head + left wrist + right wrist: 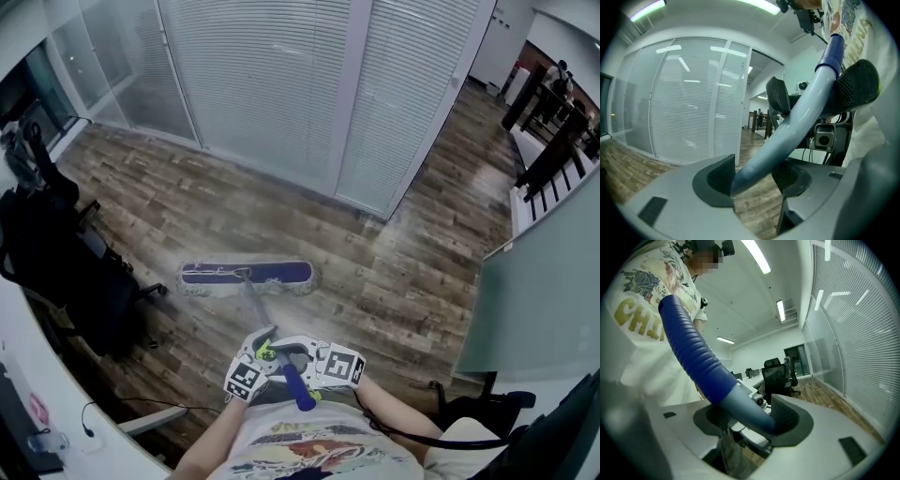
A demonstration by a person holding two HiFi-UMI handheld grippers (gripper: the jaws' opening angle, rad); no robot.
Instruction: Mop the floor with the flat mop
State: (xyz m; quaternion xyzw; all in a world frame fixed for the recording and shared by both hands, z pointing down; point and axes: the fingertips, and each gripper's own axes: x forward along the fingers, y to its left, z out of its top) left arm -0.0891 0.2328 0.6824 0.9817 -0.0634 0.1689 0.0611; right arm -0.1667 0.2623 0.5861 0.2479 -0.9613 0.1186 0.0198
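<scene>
The flat mop head, blue with a grey fringe, lies flat on the wood floor ahead of me. Its grey handle slopes back to a blue grip at my waist. My left gripper is shut on the handle just below my right gripper, which is shut on it by the blue grip. In the left gripper view the grey handle runs between the two pads. In the right gripper view the ribbed blue grip passes between the pads.
A wall of white blinds stands behind the mop. A black office chair and a white desk edge sit at the left. A frosted glass partition rises at the right, with a black chair below it.
</scene>
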